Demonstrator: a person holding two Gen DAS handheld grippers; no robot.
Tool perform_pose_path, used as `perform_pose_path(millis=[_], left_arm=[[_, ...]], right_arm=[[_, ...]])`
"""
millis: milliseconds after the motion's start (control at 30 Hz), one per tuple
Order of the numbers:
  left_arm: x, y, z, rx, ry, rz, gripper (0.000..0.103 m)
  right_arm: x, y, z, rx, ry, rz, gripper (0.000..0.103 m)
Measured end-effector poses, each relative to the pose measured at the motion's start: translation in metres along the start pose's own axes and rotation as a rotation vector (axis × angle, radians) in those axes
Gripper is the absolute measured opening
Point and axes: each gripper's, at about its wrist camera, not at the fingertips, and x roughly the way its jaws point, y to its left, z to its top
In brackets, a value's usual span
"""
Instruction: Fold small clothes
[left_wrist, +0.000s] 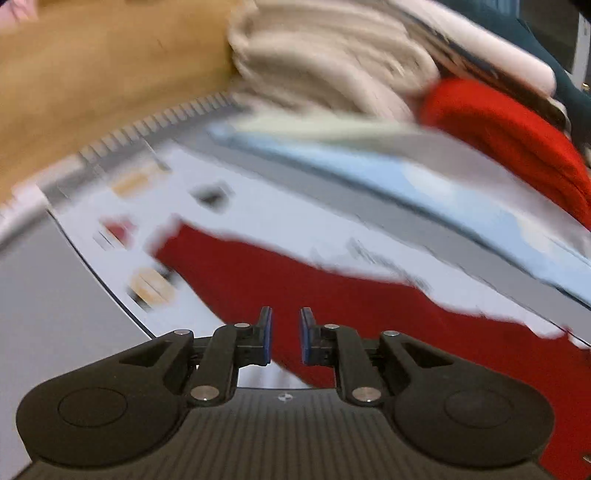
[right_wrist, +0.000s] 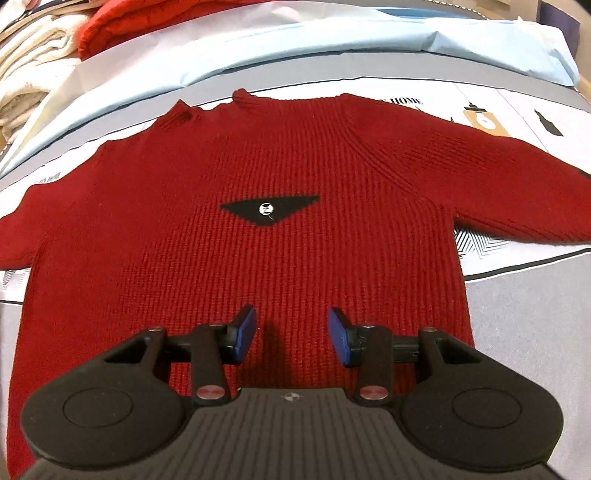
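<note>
We have the red sweater (right_wrist: 258, 236) laid flat, front up, on the printed cloth (right_wrist: 509, 122) that covers the desk, collar away from us, both sleeves spread sideways, so it reads as ready for a first fold, none made yet. Our right hand-held gripper (right_wrist: 291, 338) hangs over the lower body near the hem, jaws spread wide, nothing between the pads; probably lining up for a hem or side grab. Our left hand-held gripper (left_wrist: 286, 338) looks across the sweater's edge (left_wrist: 332, 314) from the side; view is badly motion-blurred, jaws show a narrow gap and we see no fabric pinched. The black triangular patch (right_wrist: 267, 210) with its small white button sits mid-chest, a handy centre mark for folding sleeves in evenly. No bins or baskets in view. Behind the sweater: a light blue sheet (right_wrist: 332, 48), then a pile of cream knitwear (right_wrist: 29, 74) and a brighter red garment (right_wrist: 147, 22), likely the stack of other clothes; whether done or waiting we can't tell. Thick rib knit should fold bulky and hold shape.
</note>
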Motion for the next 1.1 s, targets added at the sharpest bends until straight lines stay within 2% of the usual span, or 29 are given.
perform_pose_path(millis=[133,233,300,367,433,467,500,533,567,633,700,767,900,933,1000,1033,1100], left_arm=[[0.017,-0.022,-0.019,0.006,0.195,-0.196,0.029],[0.027,-0.047,-0.047,0.085,0.347,-0.332,0.042],[0.034,-0.060,-0.070,0.163,0.446,-0.377,0.043],[0.040,-0.070,-0.090,0.232,0.497,-0.372,0.043],[0.042,-0.074,-0.102,0.283,0.488,-0.361,0.040],[0.040,-0.075,-0.104,0.289,0.474,-0.357,0.036],[0.038,-0.075,-0.105,0.289,0.472,-0.369,0.014],[0.036,-0.076,-0.107,0.281,0.482,-0.390,0.011],[0.029,-0.079,-0.108,0.293,0.474,-0.385,0.011],[0.019,-0.084,-0.108,0.343,0.452,-0.385,0.009],[0.012,-0.083,-0.106,0.348,0.445,-0.399,0.008],[0.012,-0.080,-0.105,0.344,0.458,-0.398,0.008],[0.016,-0.076,-0.106,0.358,0.489,-0.343,0.013],[0.014,-0.077,-0.103,0.366,0.481,-0.319,0.015],[-0.002,-0.082,-0.091,0.409,0.390,-0.299,0.015],[-0.015,-0.085,-0.089,0.424,0.351,-0.329,0.015],[-0.025,-0.089,-0.091,0.426,0.352,-0.425,0.015]], right_arm=[[0.000,-0.004,-0.001,0.002,-0.018,-0.030,0.045],[0.000,-0.020,-0.001,0.048,-0.034,-0.097,0.045],[-0.001,-0.039,0.000,0.111,-0.047,-0.154,0.045],[0.001,-0.061,-0.001,0.177,-0.057,-0.207,0.045],[0.006,-0.079,-0.003,0.233,-0.042,-0.229,0.047],[0.009,-0.087,-0.004,0.261,-0.032,-0.206,0.047],[0.012,-0.092,-0.006,0.290,-0.022,-0.181,0.047],[0.015,-0.097,-0.007,0.317,-0.015,-0.160,0.049],[0.016,-0.099,-0.008,0.326,-0.018,-0.148,0.046],[0.016,-0.095,-0.008,0.279,-0.035,-0.127,0.011],[0.010,-0.094,-0.007,0.275,-0.068,-0.113,0.010],[0.006,-0.103,-0.006,0.296,-0.085,-0.151,0.010],[0.013,-0.122,-0.008,0.366,-0.046,-0.133,0.010],[0.010,-0.121,-0.009,0.367,-0.050,-0.136,0.010],[0.007,-0.119,-0.009,0.368,-0.056,-0.140,0.012],[0.006,-0.118,-0.009,0.368,-0.051,-0.136,0.014],[0.002,-0.117,-0.008,0.361,-0.032,-0.131,0.020]])
